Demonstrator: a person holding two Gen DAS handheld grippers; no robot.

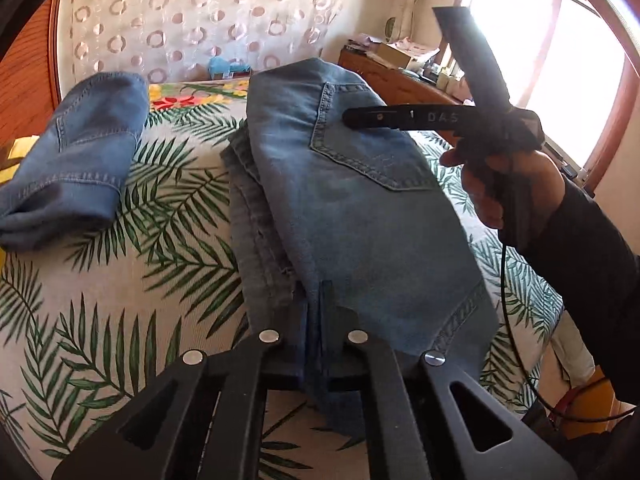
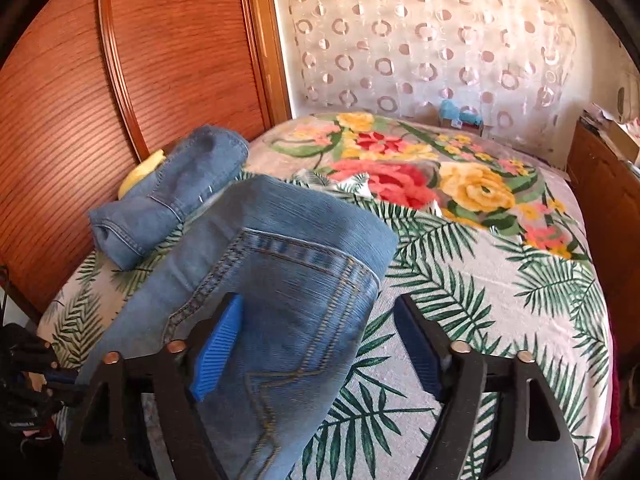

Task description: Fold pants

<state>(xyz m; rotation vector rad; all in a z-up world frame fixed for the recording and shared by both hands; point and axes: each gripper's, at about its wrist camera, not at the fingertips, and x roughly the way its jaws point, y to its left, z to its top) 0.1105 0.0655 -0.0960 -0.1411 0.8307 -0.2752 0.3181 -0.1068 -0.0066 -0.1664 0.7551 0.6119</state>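
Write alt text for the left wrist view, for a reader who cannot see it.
The left gripper is shut on the near edge of folded blue jeans lying on a palm-leaf bedspread. The right gripper, held in a hand, hovers open over the jeans' back pocket. A second folded pair of jeans lies to the left.

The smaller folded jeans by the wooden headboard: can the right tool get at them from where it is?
Probably yes. The right tool is open and holds nothing; the smaller folded jeans lie uncovered beyond the larger jeans, so it would have to pass over those.
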